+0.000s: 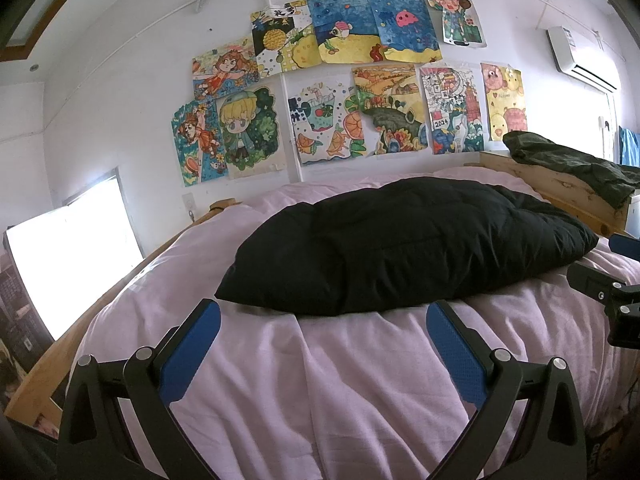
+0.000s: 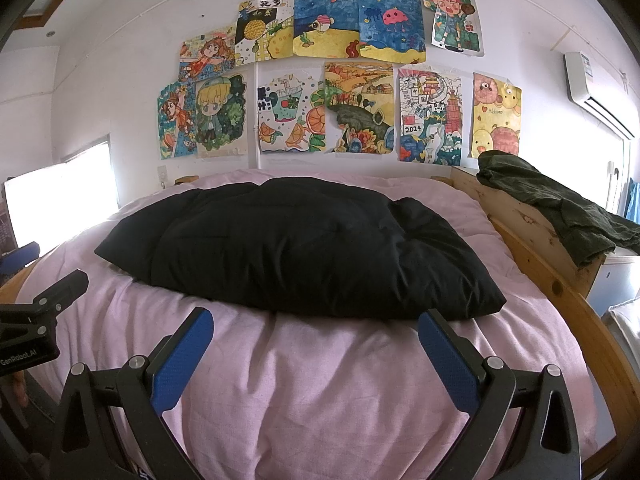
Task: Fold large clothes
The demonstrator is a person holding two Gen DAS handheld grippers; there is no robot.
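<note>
A black padded garment (image 1: 408, 240) lies in a compact folded bundle on the pink bed cover (image 1: 320, 380); it also shows in the right wrist view (image 2: 304, 248). My left gripper (image 1: 324, 316) is open and empty, its blue pads just short of the bundle's near edge. My right gripper (image 2: 316, 322) is open and empty too, just in front of the bundle's near right corner. Each gripper's body shows at the edge of the other's view.
The bed has a wooden frame (image 2: 560, 280) along the right and a rail on the left (image 1: 60, 340). A dark green garment (image 2: 560, 208) lies on the wooden headboard at the right. Drawings cover the far wall. A bright window (image 1: 68, 264) is at the left.
</note>
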